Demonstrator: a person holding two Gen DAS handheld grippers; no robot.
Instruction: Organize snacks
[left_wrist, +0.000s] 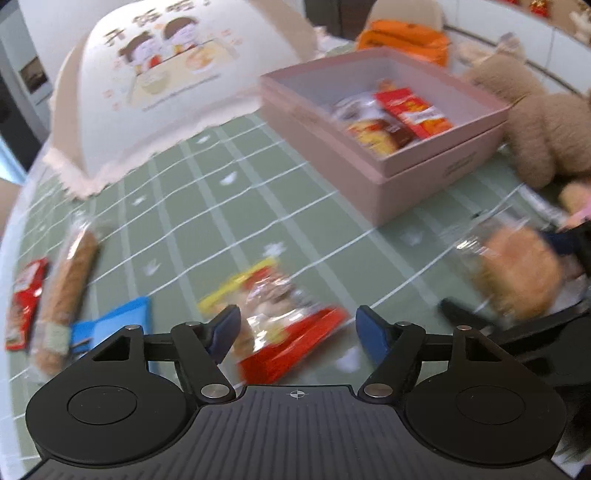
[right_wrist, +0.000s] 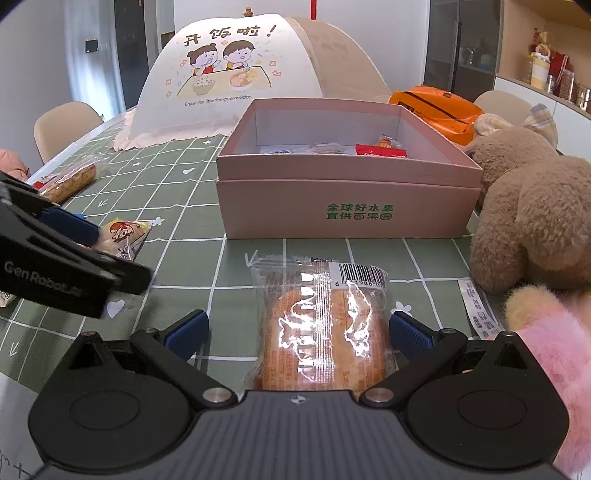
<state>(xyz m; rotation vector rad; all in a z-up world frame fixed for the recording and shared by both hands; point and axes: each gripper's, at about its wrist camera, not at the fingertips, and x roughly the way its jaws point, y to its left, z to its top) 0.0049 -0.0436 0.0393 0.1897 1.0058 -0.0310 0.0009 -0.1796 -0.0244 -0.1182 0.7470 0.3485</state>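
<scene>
Bread packet (right_wrist: 325, 328) lies flat at the table's near edge between the spread fingers of the right gripper (right_wrist: 299, 330), released, ready to clamp. Left gripper (left_wrist: 295, 328), also released, straddles a red-yellow snack bag (left_wrist: 280, 317). Farther in, the pink box (right_wrist: 347, 206) already collects snacks.

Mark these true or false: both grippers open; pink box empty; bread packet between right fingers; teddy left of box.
1. Both the left gripper and right gripper are open. True.
2. The pink cardboard box is empty. False: several snack packets lie inside.
3. The clear-wrapped bread packet lies between the right fingers. True.
4. The brown plush teddy bear sits left of the box. False: it sits to its right.
</scene>
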